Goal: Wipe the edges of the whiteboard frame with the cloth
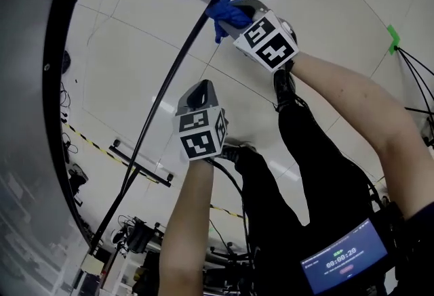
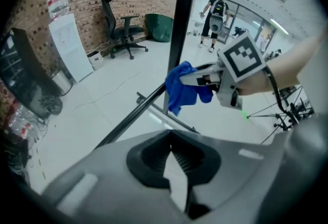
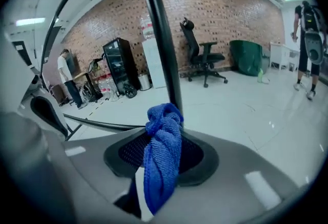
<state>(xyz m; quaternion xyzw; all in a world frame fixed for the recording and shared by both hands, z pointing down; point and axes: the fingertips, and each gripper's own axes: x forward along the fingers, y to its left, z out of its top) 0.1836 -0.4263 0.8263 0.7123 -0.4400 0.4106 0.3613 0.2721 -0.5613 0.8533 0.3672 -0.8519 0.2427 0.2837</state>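
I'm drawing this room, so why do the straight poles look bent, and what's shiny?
Head view: the wide lens bows the black frame into a curve, and light streaks glare on the white floor. Right gripper view: the frame bends too, dark corners ring the picture, the blue cloth looks sharp.

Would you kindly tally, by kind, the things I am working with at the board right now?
Grippers: 2 (left gripper, right gripper)
Blue cloth: 1
Whiteboard frame: 1
Total: 4
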